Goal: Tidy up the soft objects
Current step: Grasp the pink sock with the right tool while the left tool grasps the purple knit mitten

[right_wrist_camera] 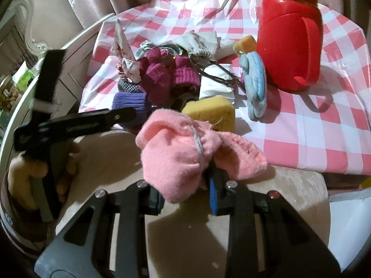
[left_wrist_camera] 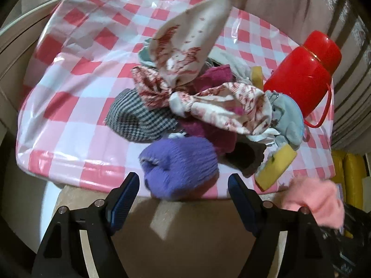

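Note:
A heap of soft things lies on the pink-and-white checked tablecloth [left_wrist_camera: 76,53]. At its near edge sits a purple knit piece [left_wrist_camera: 178,166], between the spread fingers of my left gripper [left_wrist_camera: 183,180], which is open and not pressing on it. Behind it lie a grey checked fabric [left_wrist_camera: 136,120], a red-patterned white cloth [left_wrist_camera: 192,46], magenta knitwear [right_wrist_camera: 167,74] and a grey-blue plush toy [right_wrist_camera: 254,78]. My right gripper [right_wrist_camera: 185,193] is shut on a fluffy pink cloth [right_wrist_camera: 176,153], held just off the table's near edge. The left gripper [right_wrist_camera: 125,114] shows side-on in the right wrist view.
A tall red jug [right_wrist_camera: 289,34] stands at the right of the heap, with yellow sponges [right_wrist_camera: 208,113] beside and in front of it. Curtains hang behind the table. A gloved hand [right_wrist_camera: 30,176] holds the left gripper's handle. Beige surface lies below the table edge.

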`<state>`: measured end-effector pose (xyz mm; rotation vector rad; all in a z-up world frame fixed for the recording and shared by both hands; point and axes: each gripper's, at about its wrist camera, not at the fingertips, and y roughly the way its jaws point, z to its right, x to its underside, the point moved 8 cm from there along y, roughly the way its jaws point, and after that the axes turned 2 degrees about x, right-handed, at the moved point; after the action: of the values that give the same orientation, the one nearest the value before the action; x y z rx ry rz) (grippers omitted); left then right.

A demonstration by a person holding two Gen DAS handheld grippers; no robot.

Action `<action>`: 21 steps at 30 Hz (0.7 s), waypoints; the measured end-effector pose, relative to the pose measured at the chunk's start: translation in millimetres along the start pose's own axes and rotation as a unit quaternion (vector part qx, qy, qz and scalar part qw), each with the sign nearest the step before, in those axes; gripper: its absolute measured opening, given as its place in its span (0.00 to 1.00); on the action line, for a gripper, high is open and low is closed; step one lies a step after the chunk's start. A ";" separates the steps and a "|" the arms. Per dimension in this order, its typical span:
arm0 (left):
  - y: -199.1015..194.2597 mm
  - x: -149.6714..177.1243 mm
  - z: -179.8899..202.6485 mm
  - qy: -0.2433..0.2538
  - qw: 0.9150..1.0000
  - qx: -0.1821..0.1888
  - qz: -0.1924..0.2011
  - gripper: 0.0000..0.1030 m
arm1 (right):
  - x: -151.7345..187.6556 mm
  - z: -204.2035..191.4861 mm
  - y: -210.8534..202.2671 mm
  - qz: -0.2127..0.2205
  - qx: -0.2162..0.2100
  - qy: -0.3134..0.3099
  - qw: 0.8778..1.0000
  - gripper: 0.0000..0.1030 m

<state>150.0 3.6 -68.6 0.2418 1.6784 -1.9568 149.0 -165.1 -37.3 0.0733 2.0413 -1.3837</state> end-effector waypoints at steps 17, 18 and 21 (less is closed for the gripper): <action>-20.6 16.9 -1.8 -0.010 1.000 0.000 0.028 0.41 | 15.1 36.8 -46.7 0.040 -0.003 0.048 0.998 0.32; -25.2 18.3 -2.1 -0.010 0.999 0.000 0.034 0.40 | 16.1 39.9 -49.3 0.041 -0.001 0.051 0.998 0.32; -46.2 25.5 2.6 -0.011 0.998 0.009 0.061 0.40 | 21.3 50.9 -57.3 0.047 0.003 0.063 0.997 0.32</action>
<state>105.8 -2.8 -40.5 0.3197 1.5944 -1.8776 134.6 -239.8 -13.8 0.2632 2.1078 -1.3575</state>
